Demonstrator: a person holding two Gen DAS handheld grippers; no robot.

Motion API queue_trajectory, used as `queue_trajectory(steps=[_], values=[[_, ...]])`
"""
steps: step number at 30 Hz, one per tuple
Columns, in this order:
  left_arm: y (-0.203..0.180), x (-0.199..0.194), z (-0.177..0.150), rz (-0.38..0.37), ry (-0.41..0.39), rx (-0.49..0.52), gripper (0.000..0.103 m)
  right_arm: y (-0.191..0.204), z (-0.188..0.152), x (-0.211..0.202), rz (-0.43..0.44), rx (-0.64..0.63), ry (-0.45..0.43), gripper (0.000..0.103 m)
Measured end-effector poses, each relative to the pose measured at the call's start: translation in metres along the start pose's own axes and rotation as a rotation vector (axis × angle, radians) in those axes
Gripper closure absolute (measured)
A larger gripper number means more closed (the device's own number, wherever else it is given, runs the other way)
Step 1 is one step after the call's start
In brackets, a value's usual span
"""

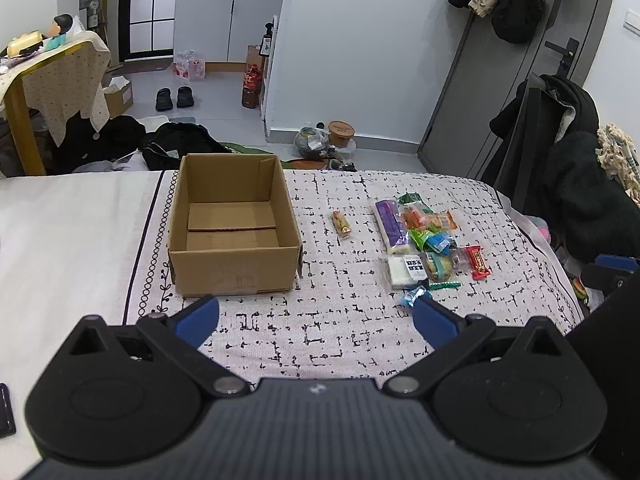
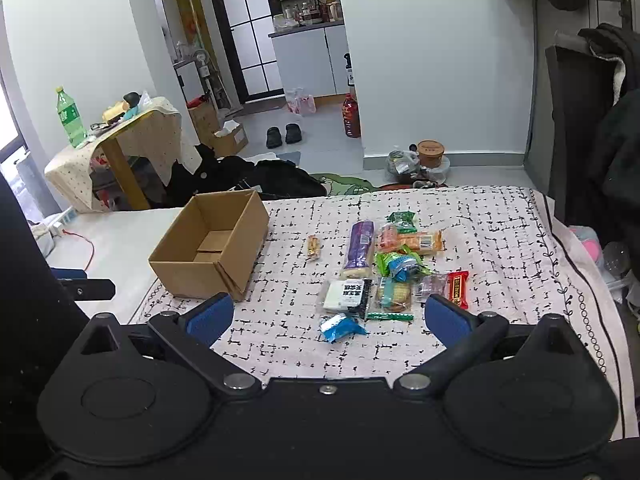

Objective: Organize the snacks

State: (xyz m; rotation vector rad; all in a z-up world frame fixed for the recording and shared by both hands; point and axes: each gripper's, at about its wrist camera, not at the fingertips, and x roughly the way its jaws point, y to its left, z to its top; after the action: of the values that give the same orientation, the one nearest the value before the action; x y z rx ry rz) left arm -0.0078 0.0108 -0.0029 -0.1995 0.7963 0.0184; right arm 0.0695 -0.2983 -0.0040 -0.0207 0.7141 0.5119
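An empty cardboard box (image 1: pixel 234 226) (image 2: pixel 212 244) stands open on the patterned bedspread. To its right lies a pile of wrapped snacks (image 1: pixel 430 246) (image 2: pixel 394 270): a long purple pack (image 1: pixel 391 226) (image 2: pixel 359 248), a red bar (image 1: pixel 478 263) (image 2: pixel 457 288), a white-and-black pack (image 1: pixel 408 271) (image 2: pixel 346 295), a blue packet (image 1: pixel 413 295) (image 2: pixel 341 327). One small yellow snack (image 1: pixel 341 224) (image 2: pixel 314 248) lies apart between box and pile. My left gripper (image 1: pixel 316 318) is open and empty, near the box front. My right gripper (image 2: pixel 329 318) is open and empty above the blue packet.
The bedspread (image 1: pixel 328 320) (image 2: pixel 500 240) ends at a far edge, with bags and clothes on the floor beyond. A draped side table (image 1: pixel 48 76) (image 2: pixel 132 136) stands at the left. Dark coats (image 1: pixel 576 184) hang on a rack at the right.
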Motion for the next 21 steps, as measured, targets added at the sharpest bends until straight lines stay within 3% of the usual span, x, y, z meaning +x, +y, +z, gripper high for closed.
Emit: queue_trajectory(steps=[21], values=[[0.0035, 0.0029, 0.0002, -0.024, -0.009, 0.007, 0.000, -0.0041, -0.0009, 0.0002, -0.012, 0.007, 0.000, 0.000]])
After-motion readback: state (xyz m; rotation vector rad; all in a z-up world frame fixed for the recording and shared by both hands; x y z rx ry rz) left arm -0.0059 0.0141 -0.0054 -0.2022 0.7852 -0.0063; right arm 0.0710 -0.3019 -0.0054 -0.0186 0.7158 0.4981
